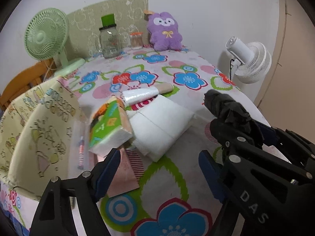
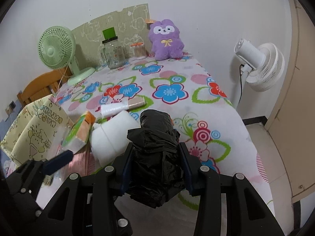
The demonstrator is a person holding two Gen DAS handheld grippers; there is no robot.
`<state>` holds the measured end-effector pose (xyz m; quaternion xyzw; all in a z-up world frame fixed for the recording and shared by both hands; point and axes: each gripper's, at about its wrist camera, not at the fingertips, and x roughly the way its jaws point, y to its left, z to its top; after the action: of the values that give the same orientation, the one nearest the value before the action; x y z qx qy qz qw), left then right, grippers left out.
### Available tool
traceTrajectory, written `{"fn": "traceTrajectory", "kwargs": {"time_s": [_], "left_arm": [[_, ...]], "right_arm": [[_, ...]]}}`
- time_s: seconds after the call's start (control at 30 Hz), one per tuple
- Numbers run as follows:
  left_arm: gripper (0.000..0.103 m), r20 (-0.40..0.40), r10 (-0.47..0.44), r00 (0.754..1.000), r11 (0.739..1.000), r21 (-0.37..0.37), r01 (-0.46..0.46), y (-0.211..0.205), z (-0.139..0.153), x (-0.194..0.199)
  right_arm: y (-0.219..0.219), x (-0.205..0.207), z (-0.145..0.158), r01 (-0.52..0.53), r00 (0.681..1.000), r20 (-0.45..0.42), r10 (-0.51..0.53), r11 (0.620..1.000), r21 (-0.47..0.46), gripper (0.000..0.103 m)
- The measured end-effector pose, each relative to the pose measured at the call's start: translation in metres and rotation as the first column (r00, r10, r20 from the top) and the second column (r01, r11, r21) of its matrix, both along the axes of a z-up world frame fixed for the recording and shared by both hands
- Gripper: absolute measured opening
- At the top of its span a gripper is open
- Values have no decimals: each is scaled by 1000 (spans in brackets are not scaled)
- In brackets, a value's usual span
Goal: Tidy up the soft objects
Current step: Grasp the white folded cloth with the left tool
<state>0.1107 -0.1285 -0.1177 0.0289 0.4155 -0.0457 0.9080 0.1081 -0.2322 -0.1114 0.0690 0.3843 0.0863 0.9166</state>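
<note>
My right gripper point(image 2: 155, 157) is shut on a crumpled roll of black plastic bags point(image 2: 155, 123), held above the flowered tablecloth point(image 2: 177, 74); the roll point(image 1: 226, 106) also shows at the right of the left wrist view. My left gripper point(image 1: 157, 167) stands open, with only the cloth between its fingers. A green and orange tissue pack point(image 1: 110, 125) sits tilted and blurred just past the left fingertip point(image 1: 110, 163), beside a cream cartoon-print fabric box point(image 1: 39, 127). A white padded pack point(image 1: 161, 123) lies in the middle, with a clear bag roll point(image 1: 137, 96) and a beige roll point(image 1: 165, 87) behind it.
At the back stand a purple plush point(image 1: 165, 31), a glass jar point(image 1: 110, 41), a cotton swab tub point(image 1: 136, 41) and a green fan point(image 1: 47, 35). A white fan point(image 1: 250, 61) stands off the table's right edge. A pink sheet point(image 1: 126, 177) lies under my left finger.
</note>
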Motion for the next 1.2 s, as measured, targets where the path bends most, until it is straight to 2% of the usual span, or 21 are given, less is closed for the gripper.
{"fn": "traceTrajectory", "kwargs": {"time_s": [0.23,0.43,0.57,0.63,0.8,1.0,1.2], "left_arm": [[79,-23,16,1000,1000,-2,-16,-4,-6,19],[64,-56,25,998,1000,-5,-26,-6,-14,31],[44,-56,36,998,999,8,-36,-6,-15,35],[42,-55,31,998,999,12,-30,-6,-15,35],[27,-43,15,999,1000,20,-14,-8,-13,34],[14,-37,-2,999,1000,14,3,-11,-10,31],[7,-35,-14,999,1000,9,15,-13,-6,27]], "right_arm": [[-4,10,-1,13,1000,-2,-13,1000,7,46],[-8,19,-4,25,1000,-8,-25,1000,3,47],[-10,23,-7,28,999,-20,-28,1000,7,47],[-11,24,-8,27,999,-25,-27,1000,13,47],[-9,24,-9,22,999,-26,-22,1000,8,47],[-9,22,-6,28,999,-21,-28,1000,4,47],[-11,17,-2,37,999,-13,-37,999,0,47]]}}
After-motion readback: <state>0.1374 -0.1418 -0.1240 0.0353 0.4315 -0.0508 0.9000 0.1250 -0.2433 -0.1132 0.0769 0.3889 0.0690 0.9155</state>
